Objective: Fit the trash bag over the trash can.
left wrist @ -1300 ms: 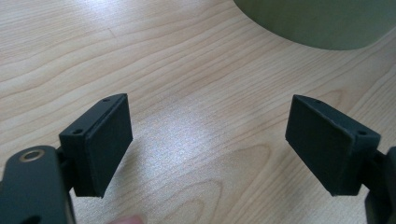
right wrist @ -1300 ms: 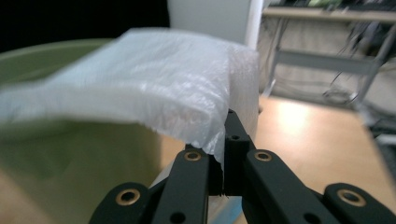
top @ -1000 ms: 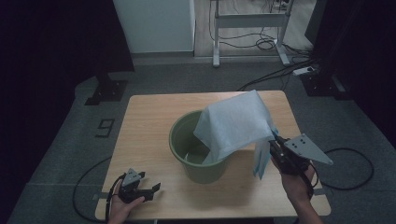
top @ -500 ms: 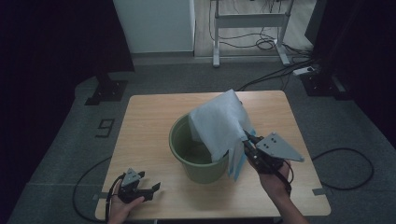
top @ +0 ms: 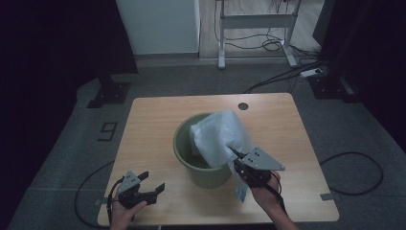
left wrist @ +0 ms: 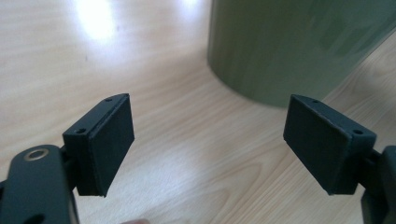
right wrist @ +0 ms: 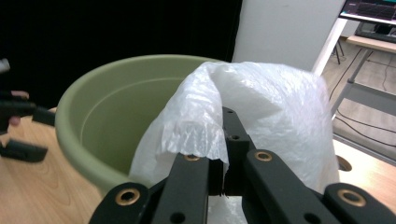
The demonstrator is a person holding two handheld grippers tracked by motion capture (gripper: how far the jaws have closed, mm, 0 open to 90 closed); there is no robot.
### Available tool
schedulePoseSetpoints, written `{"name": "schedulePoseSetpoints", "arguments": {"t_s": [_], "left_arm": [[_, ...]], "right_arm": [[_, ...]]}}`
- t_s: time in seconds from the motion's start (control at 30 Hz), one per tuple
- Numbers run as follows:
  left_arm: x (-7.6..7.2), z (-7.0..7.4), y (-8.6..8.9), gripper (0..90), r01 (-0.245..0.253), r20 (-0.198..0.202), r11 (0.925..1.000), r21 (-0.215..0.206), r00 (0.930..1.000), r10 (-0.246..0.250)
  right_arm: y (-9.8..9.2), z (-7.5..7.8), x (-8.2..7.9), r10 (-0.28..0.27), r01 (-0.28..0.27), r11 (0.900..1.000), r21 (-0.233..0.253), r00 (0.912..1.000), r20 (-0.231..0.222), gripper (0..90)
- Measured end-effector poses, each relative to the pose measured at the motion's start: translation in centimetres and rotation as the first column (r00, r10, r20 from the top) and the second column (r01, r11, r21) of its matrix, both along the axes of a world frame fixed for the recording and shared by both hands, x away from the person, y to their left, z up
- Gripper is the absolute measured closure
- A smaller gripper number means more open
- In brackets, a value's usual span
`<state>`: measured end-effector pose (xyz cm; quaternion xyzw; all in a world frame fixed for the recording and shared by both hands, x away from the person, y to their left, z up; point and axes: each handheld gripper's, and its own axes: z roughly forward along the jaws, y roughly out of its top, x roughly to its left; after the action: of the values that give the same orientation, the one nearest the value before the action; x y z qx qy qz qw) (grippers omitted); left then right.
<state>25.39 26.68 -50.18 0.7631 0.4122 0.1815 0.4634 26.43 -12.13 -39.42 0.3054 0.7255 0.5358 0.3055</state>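
- The right gripper (top: 238, 165) has moved in from the table's right side and now sits at the near right rim of the green bucket (top: 186, 153), jaws clamped on a fold of the white plastic bag (top: 220, 136).
- The bag has come along with it, so its bulk now hangs over the bucket mouth instead of beside it; lining the bucket looks close.
- The left gripper (top: 151, 188) stays put near the table's front left corner, jaws wide apart and empty.
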Motion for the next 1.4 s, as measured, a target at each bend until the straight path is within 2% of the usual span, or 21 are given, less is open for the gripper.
{"name": "schedulePoseSetpoints", "arguments": {"t_s": [0.1,0.23,0.27,0.43,0.53,0.57,0.63,0.7,0.9,1.13,1.2,1.27,1.33,1.4], "left_arm": [[-0.5,1.0,-0.4,16.0,-0.009,0.023,0.9998,-0.017,0.9997,0.009],[-1.0,2.1,-1.0,16.0,-0.006,0.046,0.9999,-0.015,0.9989,0.007],[-1.5,3.1,-1.3,16.0,-0.007,0.066,0.9998,-0.02,0.9978,0.008],[-2.8,5.7,-2.6,16.1,0.007,0.12,0.999,-0.043,0.9928,-0.002],[-3.1,6.4,-3.1,16.2,0.023,0.133,0.9981,-0.057,0.991,-0.015],[-3.3,7.0,-3.9,16.2,0.034,0.146,0.9979,-0.055,0.9889,-0.026],[-3.3,7.3,-4.2,16.2,0.039,0.149,0.9978,-0.053,0.9884,-0.031],[-3.1,8.2,-5.1,16.2,0.052,0.15,0.9974,-0.05,0.9877,-0.044],[-2.4,9.3,-6.9,16.3,0.09,0.164,0.9948,-0.047,0.9831,-0.081],[-1.9,9.5,-8.9,16.2,0.12,0.167,0.9922,-0.032,0.9793,-0.113],[-1.8,9.5,-9.2,16.2,0.121,0.168,0.9921,-0.035,0.9793,-0.113],[-1.8,9.4,-9.3,16.2,0.119,0.167,0.9923,-0.035,0.9797,-0.112],[-1.8,9.3,-9.3,16.2,0.119,0.166,0.9923,-0.037,0.9798,-0.111],[-1.8,9.2,-9.2,16.2,0.115,0.164,0.9927,-0.036,0.9805,-0.108]], "right_arm": [[-0.3,-0.5,0.0,0.009,-0.009,1.0,0.013,0.9999,-0.007,88.3],[-0.8,-0.8,0.0,0.017,-0.016,0.999,0.036,0.9997,-0.018,87.8],[-1.2,-1.0,0.2,0.023,-0.021,0.998,0.052,0.9994,-0.028,87.6],[-1.5,-1.0,0.3,0.036,-0.034,0.997,0.063,0.9986,-0.038,87.2],[-1.4,-0.8,0.3,0.041,-0.038,0.997,0.073,0.9982,-0.044,86.2],[-1.4,-0.7,0.4,0.043,-0.039,0.996,0.081,0.9979,-0.048,86.2],[-1.3,-0.5,0.4,0.047,-0.042,0.995,0.09,0.9975,-0.052,86.2],[-1.1,-0.2,0.5,0.051,-0.044,0.994,0.101,0.9967,-0.063,86.3],[-0.3,0.6,0.8,0.063,-0.054,0.992,0.118,0.9949,-0.079,86.0],[0.6,1.0,0.8,0.081,-0.069,0.99,0.123,0.9923,-0.094,84.4],[0.7,1.0,0.7,0.084,-0.073,0.991,0.113,0.9919,-0.095,79.0],[0.7,1.0,0.4,0.062,-0.055,0.995,0.088,0.9945,-0.085,61.8],[0.3,0.8,-0.4,0.052,-0.046,0.995,0.089,0.9962,-0.069,45.4],[-0.2,0.3,-1.3,0.039,-0.032,0.994,0.102,0.9972,-0.063,36.2]]}}
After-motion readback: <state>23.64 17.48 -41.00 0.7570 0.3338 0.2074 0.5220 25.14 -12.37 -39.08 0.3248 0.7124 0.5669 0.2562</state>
